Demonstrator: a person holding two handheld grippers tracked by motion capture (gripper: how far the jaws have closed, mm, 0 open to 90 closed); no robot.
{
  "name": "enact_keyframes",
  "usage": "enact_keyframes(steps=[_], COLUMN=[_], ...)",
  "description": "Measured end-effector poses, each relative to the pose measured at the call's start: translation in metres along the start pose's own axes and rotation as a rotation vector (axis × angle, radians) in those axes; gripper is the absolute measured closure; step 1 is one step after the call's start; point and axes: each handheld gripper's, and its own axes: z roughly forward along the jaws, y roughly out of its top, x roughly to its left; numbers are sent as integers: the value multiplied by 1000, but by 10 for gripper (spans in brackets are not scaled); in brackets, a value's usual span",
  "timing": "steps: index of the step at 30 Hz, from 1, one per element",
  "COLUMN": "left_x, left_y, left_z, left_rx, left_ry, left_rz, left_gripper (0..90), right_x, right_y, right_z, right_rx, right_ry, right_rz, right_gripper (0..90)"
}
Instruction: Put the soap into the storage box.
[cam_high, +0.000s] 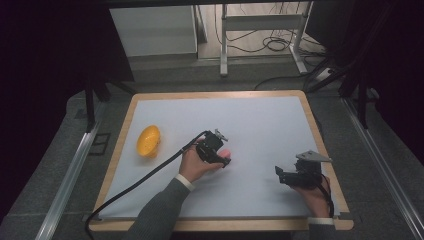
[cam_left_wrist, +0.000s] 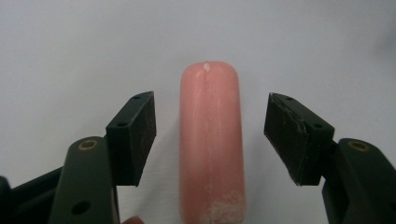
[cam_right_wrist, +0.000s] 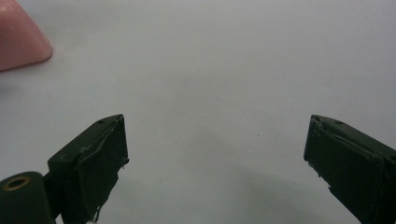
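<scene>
We see a smooth pink sausage (cam_left_wrist: 212, 149) with round ends lying between our left gripper's (cam_left_wrist: 210, 135) apart fingers (cam_left_wrist: 135, 135), not touching them.

The sausage (cam_left_wrist: 212, 149) looks smooth and slightly glossy, a pink skin with a pale, powdery scuff at its near end. The gripper pads (cam_left_wrist: 140, 133) are matt black, rubbery, with worn edges. The table (cam_high: 215, 95) has a pale wooden rim around a matt white sheet. The bowl (cam_high: 148, 141) is glossy yellow plastic.
</scene>
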Motion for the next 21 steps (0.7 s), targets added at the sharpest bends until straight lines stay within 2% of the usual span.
enact_keyframes(steps=[15, 18, 20, 21], left_x=[3, 2, 1, 0], left_y=[-3, -4, -5, -5], left_z=[14, 17, 18, 17], left_rx=[40, 54, 64, 59], left_ry=[4, 4, 3, 5], left_rz=[-2, 1, 8, 11], left_gripper=[453, 517, 525, 590], right_x=[1, 1, 1, 1], right_y=[-1, -1, -1, -1], right_z=[3, 3, 3, 3], right_rx=[17, 15, 13, 6], right_ry=[-1, -3, -4, -8], right_rz=[-3, -3, -4, -4], right_gripper=[59, 59, 59, 61])
